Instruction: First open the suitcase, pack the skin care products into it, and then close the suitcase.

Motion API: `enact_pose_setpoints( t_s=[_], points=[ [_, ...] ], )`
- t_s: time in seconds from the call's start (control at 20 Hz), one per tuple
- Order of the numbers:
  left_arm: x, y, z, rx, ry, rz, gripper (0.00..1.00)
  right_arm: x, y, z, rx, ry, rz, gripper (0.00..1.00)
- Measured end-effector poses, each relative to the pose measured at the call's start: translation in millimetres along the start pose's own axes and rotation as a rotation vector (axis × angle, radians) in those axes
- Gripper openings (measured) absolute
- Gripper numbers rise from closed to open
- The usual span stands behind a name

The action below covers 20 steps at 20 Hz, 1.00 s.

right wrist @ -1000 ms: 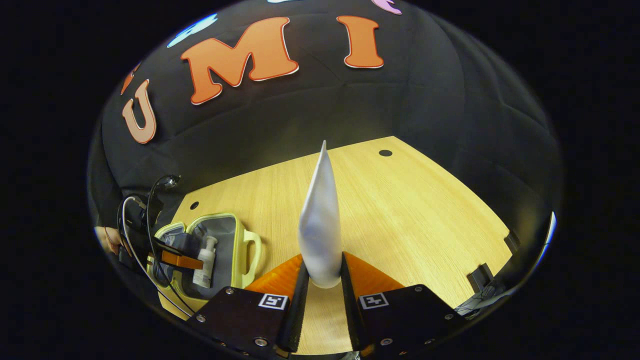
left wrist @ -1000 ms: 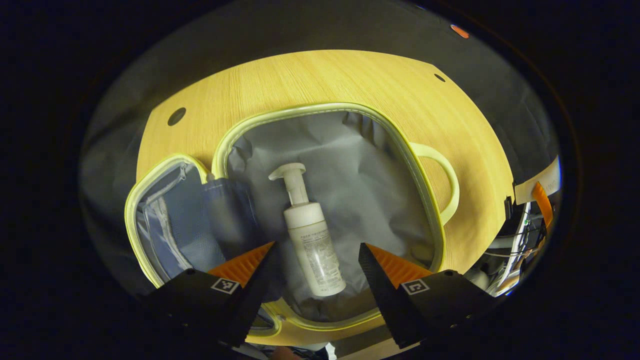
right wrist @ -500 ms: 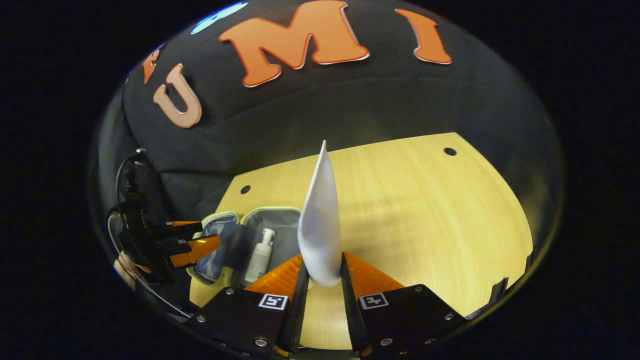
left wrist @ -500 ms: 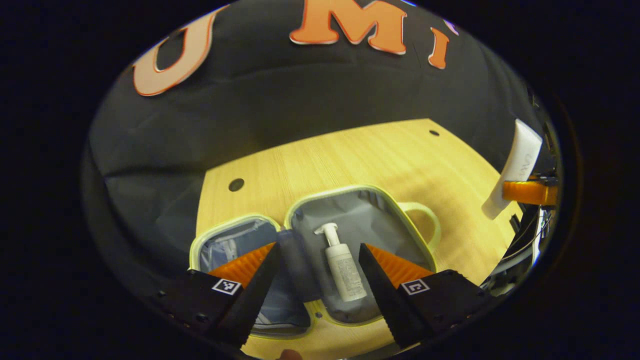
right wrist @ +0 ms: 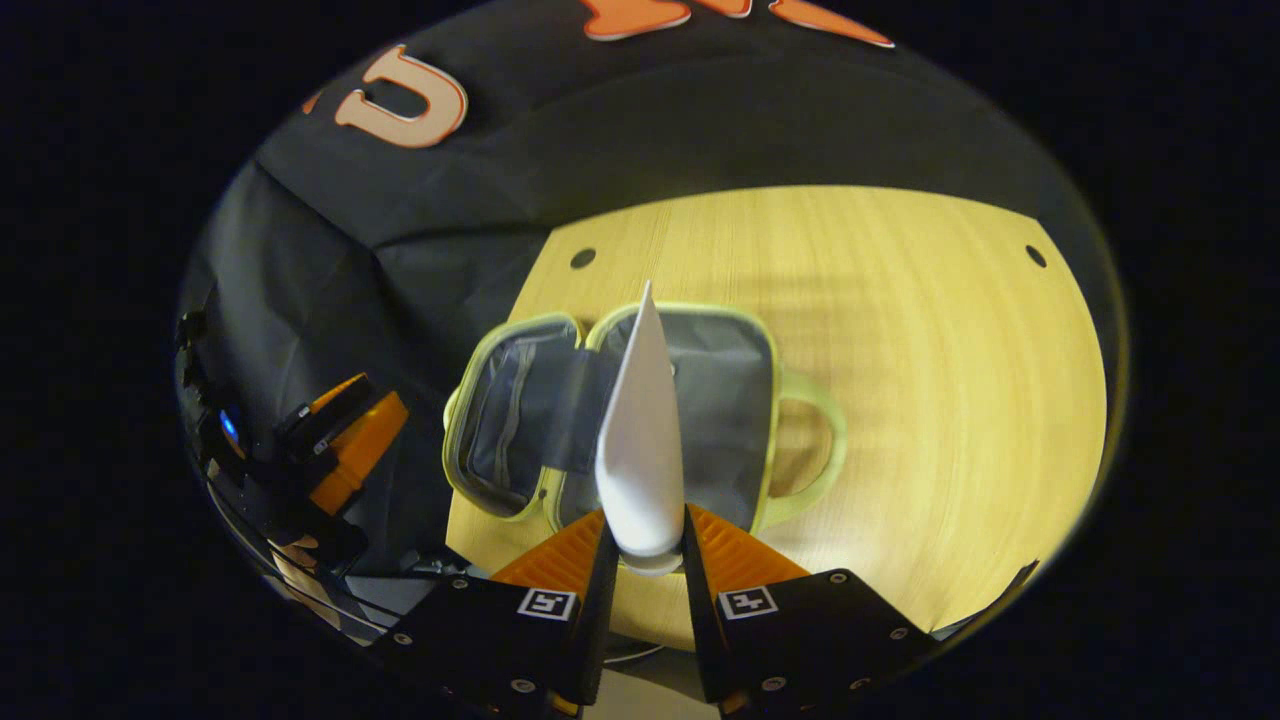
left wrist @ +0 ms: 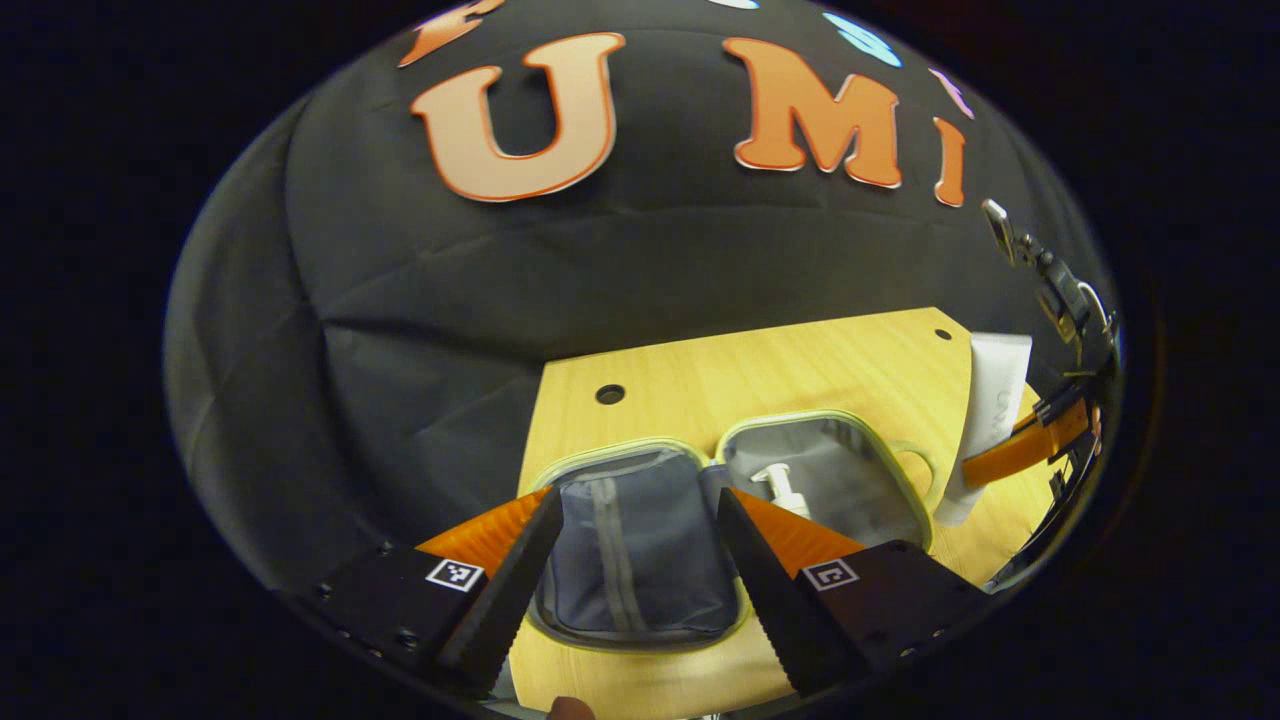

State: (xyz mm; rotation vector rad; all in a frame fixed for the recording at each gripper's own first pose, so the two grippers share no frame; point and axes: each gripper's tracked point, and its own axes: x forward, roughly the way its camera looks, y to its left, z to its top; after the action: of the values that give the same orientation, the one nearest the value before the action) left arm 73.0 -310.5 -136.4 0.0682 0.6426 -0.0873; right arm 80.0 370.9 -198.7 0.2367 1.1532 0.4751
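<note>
A small pale-green suitcase (left wrist: 830, 418) lies open flat on the wooden table, its lid half (left wrist: 630, 550) to the left with a zip pocket. A white pump bottle (left wrist: 785, 490) lies in the grey-lined right half. My left gripper (left wrist: 635, 560) is open above the lid half, holding nothing. My right gripper (right wrist: 645, 560) is shut on a white tube (right wrist: 640, 440), held upright over the open suitcase (right wrist: 760, 340). In the left gripper view, the right gripper and the white tube (left wrist: 990, 420) hang just right of the suitcase handle (left wrist: 925, 465). The left gripper (right wrist: 345, 445) shows at the left in the right gripper view.
The wooden table (right wrist: 920, 380) has small round holes near its far corners (right wrist: 583, 258). The black cloth wall (left wrist: 600, 270) rises behind it. Bare tabletop stretches right of the suitcase handle (right wrist: 815, 440). A hand (right wrist: 295, 570) and cables hold the left gripper at the table's left edge.
My left gripper has risen and drawn back left from over the pump bottle. My right gripper has carried the tube leftward until it hangs over the open suitcase.
</note>
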Motion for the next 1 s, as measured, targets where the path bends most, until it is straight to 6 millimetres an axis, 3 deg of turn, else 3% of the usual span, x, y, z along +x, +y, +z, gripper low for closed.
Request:
enact_pose_setpoints(
  t_s=[0.35,0.45,0.5,0.6,0.65,0.7,0.75,0.8,0.85,1.0],
  points=[
    [-14.3,63.7,-41.6,-0.111,0.029,0.084,1.0,78.6,-12.4,-18.2,0.008,0.245,-0.079,0.38],
    [-20.8,79.8,-50.3,-0.127,0.038,0.109,1.0,95.8,-19.0,-25.5,0.038,0.317,-0.1,0.39],
    [-21.7,88.8,-53.8,-0.134,0.041,0.124,1.0,102.2,-20.8,-28.6,0.058,0.348,-0.103,0.33],
    [-25.2,100.2,-61.0,-0.152,0.05,0.145,0.99,111.7,-23.0,-31.4,0.1,0.385,-0.109,0.38],
    [-27.4,104.5,-64.4,-0.162,0.057,0.153,0.99,116.5,-25.1,-32.0,0.112,0.388,-0.124,0.34],
    [-28.9,107.2,-67.1,-0.169,0.063,0.159,1.0,118.9,-27.3,-31.1,0.114,0.389,-0.133,0.42],
    [-30.1,109.8,-69.8,-0.175,0.066,0.164,0.99,118.8,-24.7,-29.4,0.128,0.388,-0.128,0.43],
    [-30.4,115.7,-73.1,-0.18,0.067,0.167,0.99,118.0,-21.8,-26.1,0.141,0.38,-0.119,0.58],
    [-30.5,118.7,-75.5,-0.184,0.069,0.17,0.99,115.8,-18.3,-23.1,0.145,0.371,-0.111,0.55],
    [-26.6,124.5,-80.8,-0.224,0.077,0.165,0.99,103.6,-15.3,-16.9,0.13,0.32,-0.106,0.94]
  ],
)
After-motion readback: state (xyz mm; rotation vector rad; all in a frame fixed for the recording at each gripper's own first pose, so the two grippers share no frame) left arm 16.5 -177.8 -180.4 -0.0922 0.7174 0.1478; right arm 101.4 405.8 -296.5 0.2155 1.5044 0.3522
